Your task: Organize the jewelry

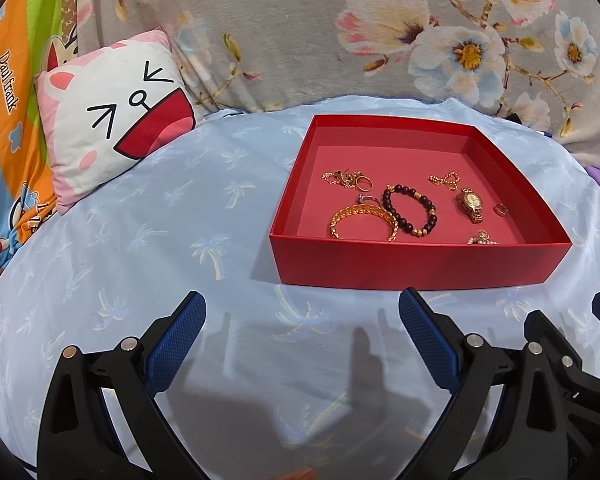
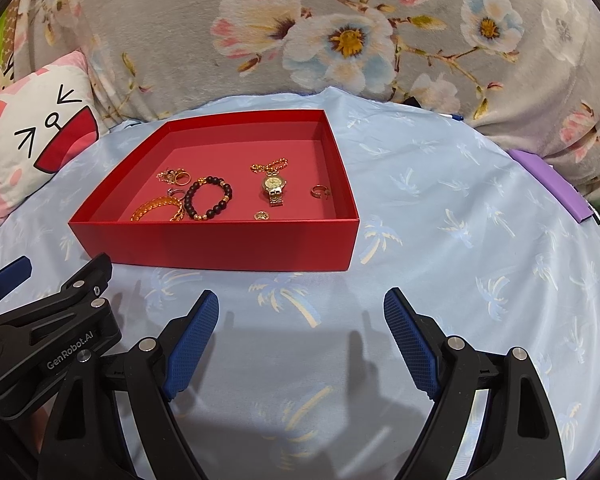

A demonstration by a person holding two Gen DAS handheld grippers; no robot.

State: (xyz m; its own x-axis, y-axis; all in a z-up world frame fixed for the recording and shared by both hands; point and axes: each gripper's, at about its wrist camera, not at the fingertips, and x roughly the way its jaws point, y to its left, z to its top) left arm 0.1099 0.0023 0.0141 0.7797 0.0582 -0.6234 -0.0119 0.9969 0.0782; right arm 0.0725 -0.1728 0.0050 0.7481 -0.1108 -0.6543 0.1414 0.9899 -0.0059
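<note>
Red box [image 1: 416, 264] on my bed: bangle [image 1: 363, 222], bead bracelet [image 1: 410, 210], watch [image 1: 471, 202], rings, chains. My left tool [image 1: 302, 312] and right tool [image 2: 301, 308]: both spread wide, empty.

Box [image 1: 416, 262] on bed sheet [image 1: 160, 240], pillow [image 1: 112, 120] behind-left of it, blanket [image 1: 300, 40] behind both. Inside box: bangle [image 1: 362, 222] front-left, bead bracelet [image 1: 410, 210] just right of it, touching; rings and chain cluster [image 1: 350, 180] behind bangle; watch [image 1: 471, 205] right of bracelet, chain [image 1: 444, 180] behind watch, small ring [image 1: 501, 210] far right, charm [image 1: 482, 238] by front wall
</note>
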